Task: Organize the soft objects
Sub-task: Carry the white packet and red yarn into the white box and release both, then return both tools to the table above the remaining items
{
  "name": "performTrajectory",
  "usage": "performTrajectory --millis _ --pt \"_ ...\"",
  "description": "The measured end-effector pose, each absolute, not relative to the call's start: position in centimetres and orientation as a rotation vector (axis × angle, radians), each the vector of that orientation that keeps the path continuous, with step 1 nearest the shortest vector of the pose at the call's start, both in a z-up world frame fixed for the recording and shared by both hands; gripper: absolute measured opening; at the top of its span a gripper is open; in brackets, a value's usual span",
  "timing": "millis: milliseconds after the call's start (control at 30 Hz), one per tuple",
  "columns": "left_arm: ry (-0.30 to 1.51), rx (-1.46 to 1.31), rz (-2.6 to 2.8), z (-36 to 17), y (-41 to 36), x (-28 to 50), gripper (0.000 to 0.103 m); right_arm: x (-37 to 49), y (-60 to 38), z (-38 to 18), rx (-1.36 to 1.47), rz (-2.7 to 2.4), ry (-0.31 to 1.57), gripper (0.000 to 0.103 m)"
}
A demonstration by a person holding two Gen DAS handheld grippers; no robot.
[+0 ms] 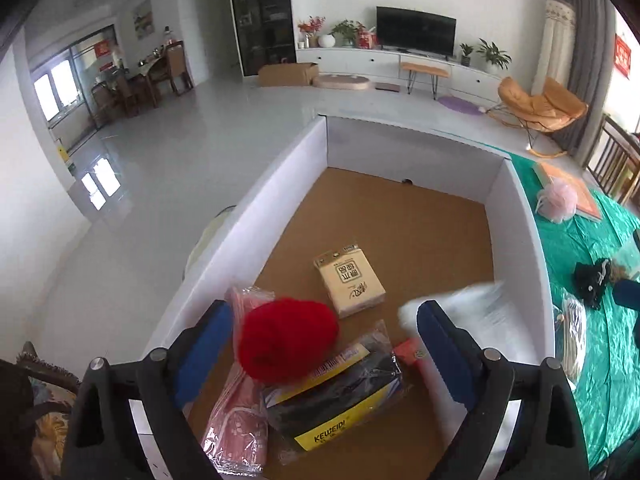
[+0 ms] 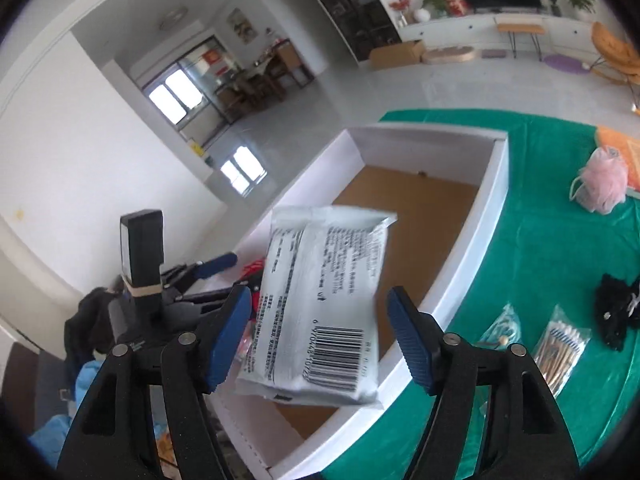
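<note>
Now white packet over box

Your left gripper and right gripper look alike: black plastic arms with round silver screws. Each finger ends in a ribbed blue pad.

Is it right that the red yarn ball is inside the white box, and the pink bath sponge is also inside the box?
Not fully. The red yarn ball is over the white box, among the packets there, as the left wrist view shows. But the pink bath sponge is not inside the box: it lies outside, on the green cloth, which the right wrist view shows plainly.
</note>
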State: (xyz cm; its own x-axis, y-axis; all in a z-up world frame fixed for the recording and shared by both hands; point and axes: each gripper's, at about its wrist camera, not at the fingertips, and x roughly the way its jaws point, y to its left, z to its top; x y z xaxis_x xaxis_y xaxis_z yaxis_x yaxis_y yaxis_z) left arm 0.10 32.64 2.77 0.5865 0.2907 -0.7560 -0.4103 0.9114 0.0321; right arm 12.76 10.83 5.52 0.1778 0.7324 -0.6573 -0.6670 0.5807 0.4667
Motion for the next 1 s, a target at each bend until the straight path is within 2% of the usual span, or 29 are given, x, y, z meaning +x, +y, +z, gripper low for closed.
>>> performTrajectory --millis 167,300,400,633,767,867,1000 --pt "0.802 -0.179 0.318 3.1 29.7 0.3 0.094 12.5 5.1 3.1 -0.070 0.750 0.875 0.074" --pt "0.768 -0.190 0.090 4.2 22.9 1.4 0.094 13.3 -3.4 -2.1 -0.168 0.385 0.806 0.076" --pt "0.808 -0.157 -0.124 3.9 16.0 1.7 0.094 14.5 -10.7 -7.0 -0.146 0.151 0.866 0.076" --pt "0.975 0.010 -0.286 -4.7 2.9 2.1 0.094 13.1 -19.2 -10.4 -0.114 -0.070 0.869 0.076" --pt "1.016 0.111 -0.232 -8.8 1.0 3.1 0.094 12.4 -20.3 -10.2 -0.066 -0.069 0.859 0.076" --pt "1.009 0.108 -0.199 -10.0 1.7 4.0 0.094 12.5 -20.5 -10.3 -0.043 -0.056 0.878 0.076" --pt "0.982 0.097 -0.186 -10.9 2.5 4.4 0.095 12.6 -21.5 -10.8 0.034 -0.044 0.899 0.082"
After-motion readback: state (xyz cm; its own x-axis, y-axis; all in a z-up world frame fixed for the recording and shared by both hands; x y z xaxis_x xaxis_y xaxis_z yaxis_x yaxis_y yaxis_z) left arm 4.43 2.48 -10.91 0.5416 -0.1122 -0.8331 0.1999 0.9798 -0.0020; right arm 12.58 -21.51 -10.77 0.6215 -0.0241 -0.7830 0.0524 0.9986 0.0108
